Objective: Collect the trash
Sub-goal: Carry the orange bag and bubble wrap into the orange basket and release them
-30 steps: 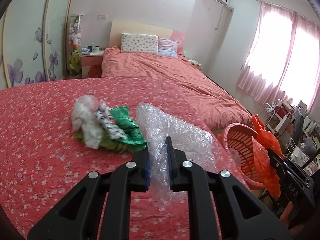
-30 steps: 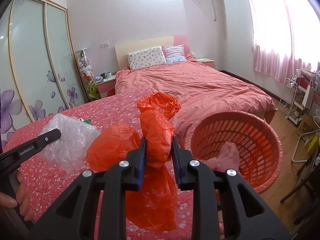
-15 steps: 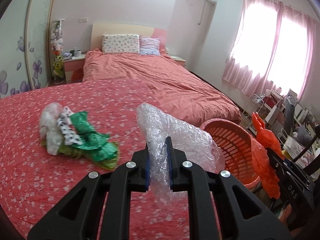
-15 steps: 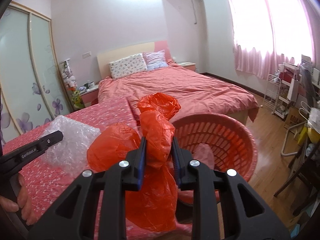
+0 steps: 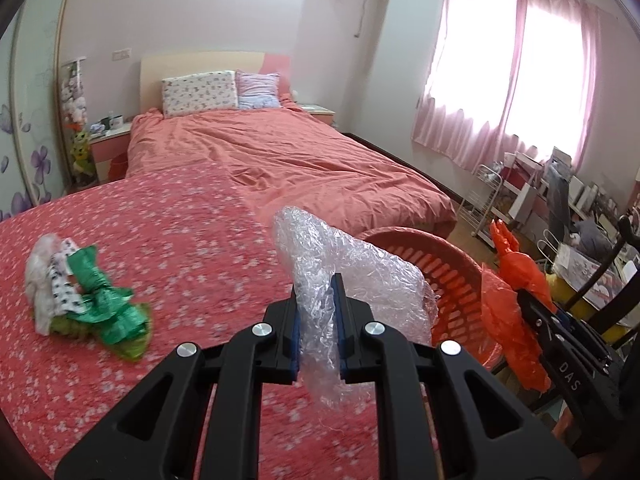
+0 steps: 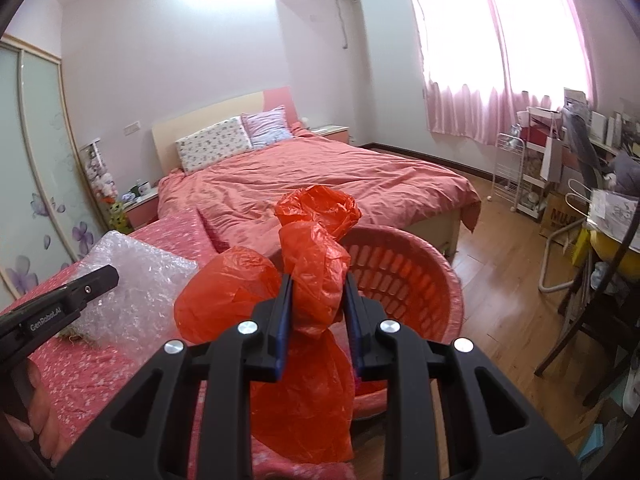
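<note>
Two grippers each held a piece of trash near one round basket (image 6: 404, 276). The basket was pink-red plastic with slots in its wall, and it stood beside the flowery red cover (image 5: 168, 216), close to the end of the big bed (image 5: 304, 160). Most of its inside was hidden behind the trash held in front of it, so I could not tell what lay in it.

The left gripper (image 5: 317, 322) pointed forward and a bit down over the edge of the cover. Its two black fingers were squeezed close on a crumpled sheet of clear bubble wrap (image 5: 352, 280). The wrap stuck up above the fingers and hung down below them, just in front of the basket's near rim. In the right wrist view, a hand (image 6: 38, 408) gripped the handle of this tool at the left edge.

The right gripper (image 6: 318, 316) also pointed forward and a bit down. Its fingers were pinching an orange plastic bag (image 6: 316, 276) by its bunched middle. The puffy top of the bag stood above the fingers, one lump bulged out to the left, and the rest hung below. The bag was right in front of the basket, at its near side.

Some more trash, a green and white crumpled pile (image 5: 80, 300), lay on the cover, well apart from the basket.
</note>
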Available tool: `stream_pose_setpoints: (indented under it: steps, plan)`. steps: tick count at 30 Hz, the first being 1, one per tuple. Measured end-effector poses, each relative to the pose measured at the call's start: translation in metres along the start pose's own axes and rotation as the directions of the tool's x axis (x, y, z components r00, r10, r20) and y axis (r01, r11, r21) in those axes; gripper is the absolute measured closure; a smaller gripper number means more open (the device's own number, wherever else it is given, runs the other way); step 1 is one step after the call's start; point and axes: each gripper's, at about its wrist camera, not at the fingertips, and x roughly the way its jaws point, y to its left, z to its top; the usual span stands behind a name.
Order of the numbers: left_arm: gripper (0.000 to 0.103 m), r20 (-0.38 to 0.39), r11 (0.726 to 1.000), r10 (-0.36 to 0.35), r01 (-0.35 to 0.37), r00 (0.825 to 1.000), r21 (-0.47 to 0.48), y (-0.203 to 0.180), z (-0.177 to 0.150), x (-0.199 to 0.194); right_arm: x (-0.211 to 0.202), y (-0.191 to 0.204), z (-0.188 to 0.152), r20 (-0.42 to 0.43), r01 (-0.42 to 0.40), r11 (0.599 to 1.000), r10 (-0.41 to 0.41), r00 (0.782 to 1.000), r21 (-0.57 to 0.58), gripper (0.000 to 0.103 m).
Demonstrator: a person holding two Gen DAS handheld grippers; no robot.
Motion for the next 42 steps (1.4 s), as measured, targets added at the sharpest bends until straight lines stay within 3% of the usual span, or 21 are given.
stream_pose_setpoints:
  steps: [16, 32, 36, 40, 42]
  plan:
    - [0.09, -0.05, 0.997, -0.058, 0.06, 0.997, 0.043, -0.036, 0.005, 0.044, 0.028, -0.036, 0.003, -0.006, 0.048, 0.997, -0.048, 0.999, 0.056, 0.078]
    - [0.09, -0.089, 0.995, -0.084, 0.087, 0.993, 0.04, -0.045, 0.009, 0.07, 0.046, -0.037, 0.009, 0.004, 0.053, 0.994, -0.054, 0.999, 0.099, 0.078]
    - [0.089, -0.098, 0.995, -0.087, 0.09, 0.991, 0.031, -0.044, 0.009, 0.074, 0.052, -0.035, 0.013, 0.009, 0.048, 0.994, -0.049, 0.999, 0.102, 0.073]
    - [0.063, -0.122, 0.997, -0.08, 0.081, 0.989, 0.001, -0.036, 0.007, 0.08, 0.06, -0.037, 0.014, 0.004, 0.055, 0.993, -0.056, 0.998, 0.103, 0.066]
    - [0.06, -0.128, 0.997, -0.073, 0.072, 0.989, -0.01, -0.031, 0.005, 0.081, 0.063, -0.037, 0.014, -0.004, 0.053, 0.993, -0.053, 0.999, 0.104, 0.06]
